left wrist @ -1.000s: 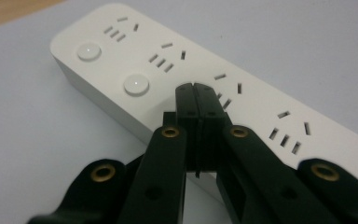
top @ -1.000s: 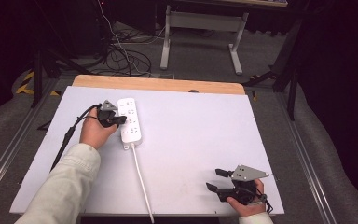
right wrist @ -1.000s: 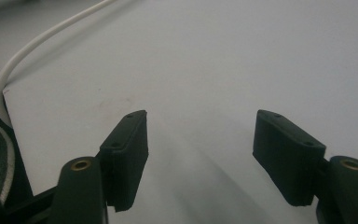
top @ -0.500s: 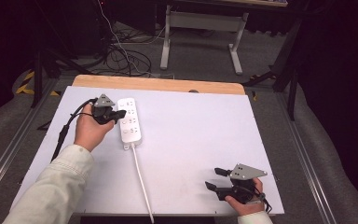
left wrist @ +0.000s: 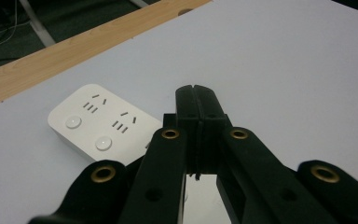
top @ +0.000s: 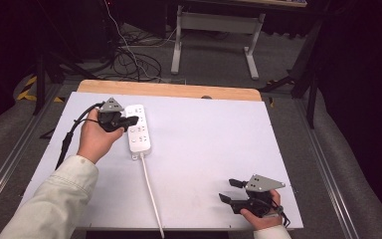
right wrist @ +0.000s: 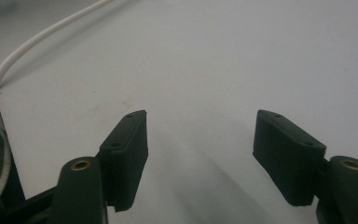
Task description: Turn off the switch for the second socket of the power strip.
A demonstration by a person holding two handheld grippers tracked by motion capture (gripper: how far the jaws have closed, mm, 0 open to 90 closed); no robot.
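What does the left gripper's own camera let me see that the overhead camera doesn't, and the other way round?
The left gripper view alone shows that the left gripper has its jaws pressed shut with nothing between them, and the slots and round buttons on the power strip. The high view alone shows the right gripper, open, near the table's front edge, plus the strip's white cord. Both share the power strip, the white table and its wooden edge.

A power strip (top: 138,128) lies on the table's (top: 214,139) far left part, its cord (top: 149,191) trailing back to the near edge. The left gripper (top: 133,120) sits over the strip's left side, and the right gripper (top: 229,191) rests well apart at the near right corner.
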